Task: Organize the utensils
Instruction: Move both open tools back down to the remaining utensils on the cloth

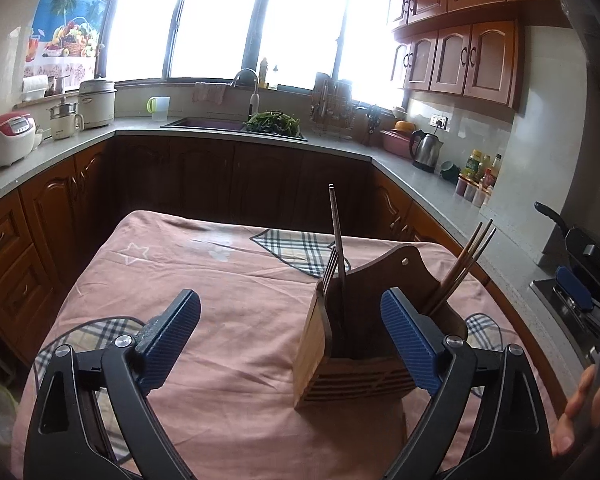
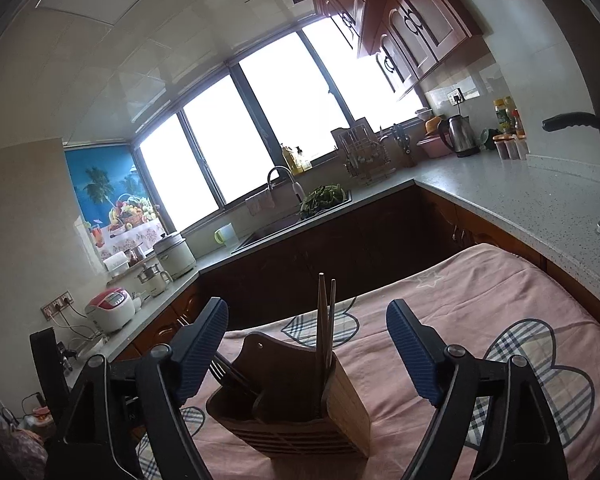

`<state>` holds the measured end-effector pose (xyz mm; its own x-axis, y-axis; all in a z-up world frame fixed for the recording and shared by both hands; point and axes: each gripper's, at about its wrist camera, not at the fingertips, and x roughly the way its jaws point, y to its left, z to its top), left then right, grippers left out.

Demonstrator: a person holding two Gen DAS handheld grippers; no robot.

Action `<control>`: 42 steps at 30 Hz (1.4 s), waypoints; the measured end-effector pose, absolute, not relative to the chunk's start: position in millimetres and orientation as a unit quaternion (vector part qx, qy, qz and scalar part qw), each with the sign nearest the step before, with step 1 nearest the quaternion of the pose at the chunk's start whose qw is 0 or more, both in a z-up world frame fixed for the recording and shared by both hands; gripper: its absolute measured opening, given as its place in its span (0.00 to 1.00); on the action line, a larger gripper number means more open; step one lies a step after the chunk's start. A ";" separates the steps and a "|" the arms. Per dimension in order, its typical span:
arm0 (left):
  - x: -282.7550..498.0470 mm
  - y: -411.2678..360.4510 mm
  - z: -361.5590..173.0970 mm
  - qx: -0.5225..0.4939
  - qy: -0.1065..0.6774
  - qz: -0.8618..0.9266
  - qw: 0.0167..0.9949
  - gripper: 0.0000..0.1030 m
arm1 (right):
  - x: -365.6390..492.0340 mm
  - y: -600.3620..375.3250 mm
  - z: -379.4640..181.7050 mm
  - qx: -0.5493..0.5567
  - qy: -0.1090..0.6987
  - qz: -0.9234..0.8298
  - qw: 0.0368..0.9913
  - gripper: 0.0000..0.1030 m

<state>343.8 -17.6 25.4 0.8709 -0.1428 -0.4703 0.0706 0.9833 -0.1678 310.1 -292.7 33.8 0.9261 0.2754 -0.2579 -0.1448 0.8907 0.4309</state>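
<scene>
A wooden utensil holder (image 1: pixel 340 368) stands on the pink cloth-covered table (image 1: pixel 220 320). A fork (image 1: pixel 331 266) and a long dark utensil (image 1: pixel 337 236) stand in its left slot, chopsticks (image 1: pixel 466 258) in its right slot. My left gripper (image 1: pixel 290 334) is open and empty, its right finger beside the holder. In the right wrist view the holder (image 2: pixel 300 412) sits low between the fingers of my right gripper (image 2: pixel 306 350), which is open and empty above it. The chopsticks (image 2: pixel 325 320) stick up there, the fork (image 2: pixel 222 372) leans left.
Kitchen counters wrap around the table: a sink with greens (image 1: pixel 274 122) at the back, rice cookers (image 1: pixel 8 138) on the left, a kettle (image 1: pixel 424 150) and bottles on the right. A pan handle (image 1: pixel 552 214) and stove lie at the right. The other gripper shows at the right edge (image 1: pixel 580 292).
</scene>
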 end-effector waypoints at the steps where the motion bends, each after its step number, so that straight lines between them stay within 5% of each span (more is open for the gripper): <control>1: 337.5 -14.8 25.2 -0.077 0.250 -0.055 0.964 0.97 | 305.1 -293.5 33.7 0.209 0.161 0.111 0.958 0.88; 42: 178.7 12.0 -65.7 -0.111 0.366 -0.052 0.923 0.98 | 143.6 -301.9 -49.6 0.220 0.286 0.112 0.926 0.91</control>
<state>178.7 12.0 -65.7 0.7273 -0.1773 -0.6630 0.0144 0.9698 -0.2435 143.6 -301.9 -49.6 0.8108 0.3335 -0.4809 -0.0821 0.8784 0.4708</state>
